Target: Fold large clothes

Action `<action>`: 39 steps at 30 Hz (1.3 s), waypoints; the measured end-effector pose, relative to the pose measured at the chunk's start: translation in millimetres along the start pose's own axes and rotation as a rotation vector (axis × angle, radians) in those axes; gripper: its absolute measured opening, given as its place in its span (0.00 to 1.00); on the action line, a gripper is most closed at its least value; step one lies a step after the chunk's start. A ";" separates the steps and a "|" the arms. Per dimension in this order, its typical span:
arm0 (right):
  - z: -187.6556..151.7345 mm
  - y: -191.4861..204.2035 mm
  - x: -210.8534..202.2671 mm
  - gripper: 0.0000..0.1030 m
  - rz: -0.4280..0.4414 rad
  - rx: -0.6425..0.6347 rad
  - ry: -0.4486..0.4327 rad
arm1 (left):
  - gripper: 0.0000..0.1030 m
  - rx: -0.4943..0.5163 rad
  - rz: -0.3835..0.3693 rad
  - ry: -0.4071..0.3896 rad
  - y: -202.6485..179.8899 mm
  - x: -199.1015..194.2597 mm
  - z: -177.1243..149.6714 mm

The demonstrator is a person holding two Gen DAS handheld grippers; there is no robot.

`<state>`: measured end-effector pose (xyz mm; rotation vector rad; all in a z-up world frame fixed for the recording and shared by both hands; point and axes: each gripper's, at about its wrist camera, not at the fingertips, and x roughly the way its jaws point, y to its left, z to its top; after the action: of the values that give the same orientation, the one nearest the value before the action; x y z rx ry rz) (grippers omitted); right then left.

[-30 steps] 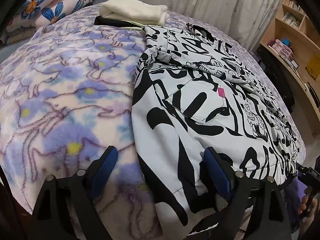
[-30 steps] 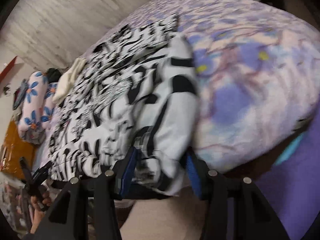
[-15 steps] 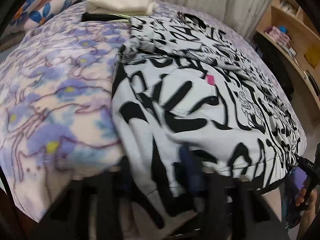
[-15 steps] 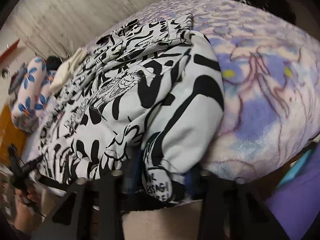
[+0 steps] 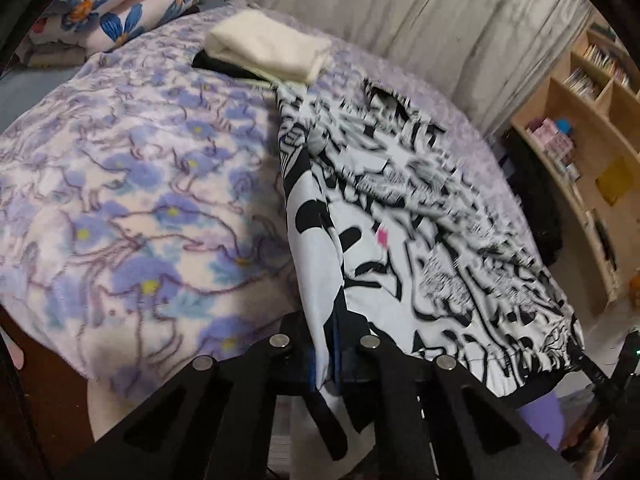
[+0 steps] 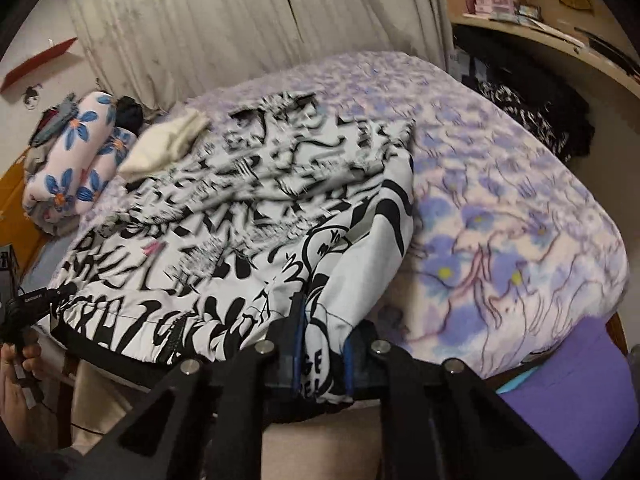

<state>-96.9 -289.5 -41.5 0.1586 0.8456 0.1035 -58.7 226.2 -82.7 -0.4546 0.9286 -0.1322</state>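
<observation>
A large white garment with black graffiti print (image 5: pixel 420 220) lies spread on a bed under a purple flowered blanket (image 5: pixel 120 208). My left gripper (image 5: pixel 326 344) is shut on the garment's near left hem corner, and the cloth runs up taut from its blue pads. In the right wrist view the same garment (image 6: pixel 240 220) fills the middle. My right gripper (image 6: pixel 322 344) has its jaws closing on the near right hem corner, with a bunched fold pinched between the pads. Each gripper shows at the edge of the other's view, the left gripper (image 6: pixel 32 304) in a person's hand (image 6: pixel 16 364).
A folded cream cloth (image 5: pixel 268 50) lies on a dark item at the far side of the bed. Flowered pillows (image 5: pixel 120 4) are stacked at the far left. A wooden bookshelf (image 5: pixel 580 140) stands to the right, with dark clothes (image 6: pixel 532 116) heaped beside the bed. A curtain (image 6: pixel 240 20) hangs behind.
Both grippers went from open around the hem to closed on it. Both have risen, and the garment's near edge has lifted and pulled taut off the blanket.
</observation>
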 end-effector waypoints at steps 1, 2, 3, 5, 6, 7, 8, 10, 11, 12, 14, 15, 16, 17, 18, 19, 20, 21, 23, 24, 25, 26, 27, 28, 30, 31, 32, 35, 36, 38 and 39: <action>0.6 3.5 -8.8 0.14 0.011 -0.010 -0.007 | 0.03 0.001 -0.004 -0.001 -0.3 -7.5 2.1; 0.4 6.3 -17.0 0.14 0.022 -0.018 -0.011 | 0.03 0.006 -0.005 -0.002 -1.1 -14.5 2.9; 0.9 7.2 -21.4 0.14 0.031 -0.022 -0.013 | 0.03 0.012 -0.003 0.000 -1.7 -22.9 2.9; 1.8 6.3 -32.7 0.14 0.069 -0.007 -0.018 | 0.03 0.003 -0.017 0.006 0.7 -32.2 3.5; 3.5 3.9 -34.5 0.14 0.083 0.002 -0.019 | 0.03 -0.012 -0.029 0.013 3.2 -34.2 5.1; 6.8 0.3 -36.6 0.14 0.103 0.025 -0.021 | 0.03 -0.033 -0.044 0.023 6.4 -34.2 7.6; 10.6 -2.9 -36.6 0.14 0.117 0.046 -0.021 | 0.03 -0.063 -0.063 0.034 10.9 -32.2 14.1; 23.6 -13.0 -33.0 0.14 0.162 0.123 -0.029 | 0.03 -0.106 -0.087 0.036 15.1 -27.7 24.9; 32.0 -19.0 -30.6 0.14 0.180 0.159 -0.035 | 0.03 -0.127 -0.101 0.028 16.7 -24.9 37.4; 43.1 -26.2 -26.7 0.14 0.199 0.199 -0.045 | 0.03 -0.138 -0.113 0.019 14.8 -23.0 44.6; 62.7 -34.7 -18.0 0.14 0.227 0.244 -0.063 | 0.03 -0.136 -0.128 -0.008 7.2 -18.6 66.3; 75.3 -39.0 -11.3 0.14 0.236 0.264 -0.072 | 0.04 -0.124 -0.128 -0.027 -0.8 -14.0 81.2; 90.6 -43.2 -1.7 0.14 0.248 0.290 -0.078 | 0.04 -0.111 -0.123 -0.040 -7.9 -8.3 94.8; 101.1 -45.2 5.5 0.14 0.255 0.303 -0.082 | 0.04 -0.102 -0.113 -0.050 -14.2 -2.5 106.0; 118.5 -48.6 18.5 0.14 0.261 0.324 -0.089 | 0.04 -0.096 -0.102 -0.059 -20.2 7.9 121.1; 130.8 -50.8 29.1 0.14 0.264 0.341 -0.090 | 0.04 -0.096 -0.092 -0.062 -24.6 18.9 135.2; 144.0 -52.4 39.5 0.14 0.260 0.352 -0.092 | 0.04 -0.100 -0.085 -0.064 -27.6 27.4 145.4; 155.8 -54.4 50.8 0.14 0.252 0.368 -0.093 | 0.04 -0.106 -0.081 -0.064 -31.1 39.7 159.1; 177.5 -59.7 75.2 0.15 0.240 0.403 -0.078 | 0.07 -0.112 -0.068 -0.051 -36.7 67.0 186.7; 183.2 -61.5 84.1 0.16 0.233 0.411 -0.071 | 0.08 -0.117 -0.060 -0.042 -38.0 76.9 195.2; 195.1 -64.0 101.3 0.16 0.219 0.426 -0.058 | 0.08 -0.119 -0.057 -0.025 -40.0 92.3 206.9; 202.5 -66.8 114.8 0.17 0.204 0.432 -0.049 | 0.11 -0.123 -0.045 -0.007 -41.4 107.7 217.6; 206.2 -67.6 123.8 0.20 0.194 0.435 -0.041 | 0.14 -0.129 -0.037 0.005 -41.1 120.2 223.8; 214.0 -71.3 140.6 0.20 0.180 0.450 -0.021 | 0.26 -0.134 -0.028 0.011 -41.4 133.6 232.2; 225.9 -79.7 172.8 0.33 0.173 0.478 0.019 | 0.56 -0.148 -0.004 0.003 -39.3 155.7 245.9; 228.4 -82.5 184.4 0.39 0.169 0.484 0.029 | 0.71 -0.157 0.008 -0.005 -37.2 167.3 253.6; 233.0 -86.5 199.6 0.48 0.167 0.489 0.037 | 0.73 -0.171 0.014 -0.012 -33.9 178.3 260.8; 240.6 -92.4 235.1 0.57 0.153 0.469 0.066 | 0.73 -0.183 0.023 0.023 -25.3 210.6 276.1; 242.3 -92.7 242.2 0.57 0.144 0.453 0.075 | 0.73 -0.172 0.034 0.039 -23.8 219.9 279.1; 245.4 -91.2 264.5 0.57 0.090 0.371 0.109 | 0.73 -0.113 0.063 0.087 -23.5 242.5 281.7; 246.0 -90.7 270.9 0.57 0.078 0.342 0.123 | 0.73 -0.072 0.073 0.111 -24.9 252.6 281.2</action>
<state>269.0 -361.2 -96.8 0.5111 0.9758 0.0409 318.6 217.7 -115.3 -0.4825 1.0603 -0.0579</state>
